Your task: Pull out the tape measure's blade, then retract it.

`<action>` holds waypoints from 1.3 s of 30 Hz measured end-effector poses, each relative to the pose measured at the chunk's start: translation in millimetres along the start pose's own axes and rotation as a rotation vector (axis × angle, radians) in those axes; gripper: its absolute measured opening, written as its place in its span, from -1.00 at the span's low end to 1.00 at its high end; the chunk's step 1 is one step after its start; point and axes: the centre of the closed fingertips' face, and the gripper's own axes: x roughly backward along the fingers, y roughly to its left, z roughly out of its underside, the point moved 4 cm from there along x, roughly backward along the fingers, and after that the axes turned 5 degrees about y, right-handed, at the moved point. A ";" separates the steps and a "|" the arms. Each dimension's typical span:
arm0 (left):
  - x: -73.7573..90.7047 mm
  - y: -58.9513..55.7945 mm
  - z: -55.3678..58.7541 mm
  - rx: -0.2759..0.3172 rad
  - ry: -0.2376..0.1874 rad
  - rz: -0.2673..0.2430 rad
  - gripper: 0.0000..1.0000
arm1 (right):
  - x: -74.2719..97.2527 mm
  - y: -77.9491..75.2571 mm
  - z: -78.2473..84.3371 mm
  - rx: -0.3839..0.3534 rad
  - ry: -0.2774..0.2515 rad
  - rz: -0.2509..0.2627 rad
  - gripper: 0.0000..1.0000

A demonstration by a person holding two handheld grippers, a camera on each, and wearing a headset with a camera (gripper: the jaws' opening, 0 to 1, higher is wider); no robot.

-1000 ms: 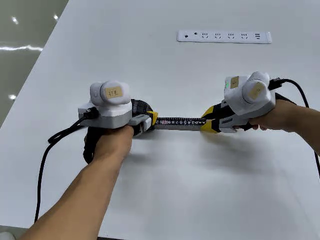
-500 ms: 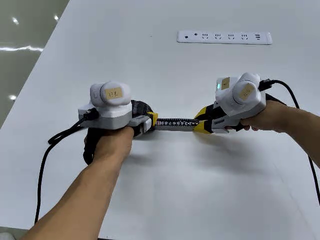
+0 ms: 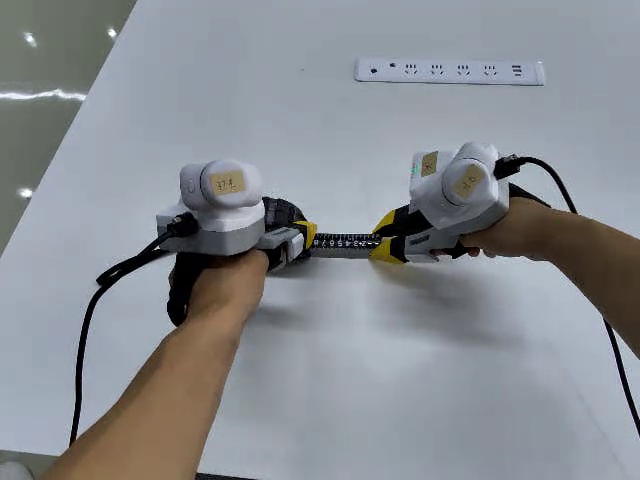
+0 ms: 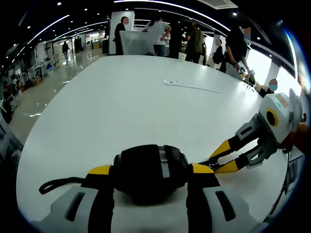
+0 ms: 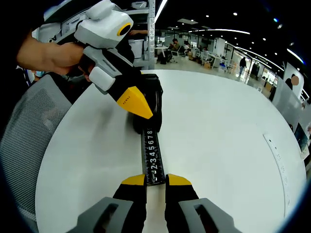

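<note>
My left gripper (image 3: 288,243) is shut on the black tape measure (image 3: 284,218), which rests on the white table (image 3: 330,380). In the left gripper view the case (image 4: 148,167) sits squeezed between the yellow-tipped jaws of that gripper (image 4: 151,171). A short length of blade (image 3: 344,241) with black numbering runs right from the case. My right gripper (image 3: 384,249) is shut on the blade's end. In the right gripper view the blade (image 5: 151,154) leads from my right gripper (image 5: 156,180) up to the case (image 5: 151,97), with the left gripper's yellow finger (image 5: 134,102) beside it.
A white power strip (image 3: 449,72) lies at the table's far side, well beyond the grippers. Black cables trail from both grippers, one off the left edge (image 3: 95,300). People stand past the far end of the table (image 4: 160,34).
My right gripper has moved left toward the tape measure, still holding the blade end, so less blade shows between the grippers. The left gripper and the case have stayed put.
</note>
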 end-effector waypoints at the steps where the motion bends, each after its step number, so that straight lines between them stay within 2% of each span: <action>1: 0.0 0.0 0.0 0.000 0.000 0.000 0.09 | -1.0 0.0 -1.1 0.000 -0.002 -0.001 -0.80; 39: 0.1 1.6 -0.2 0.011 0.007 0.012 0.10 | -27.3 5.8 -34.7 0.017 -0.043 -0.010 -0.80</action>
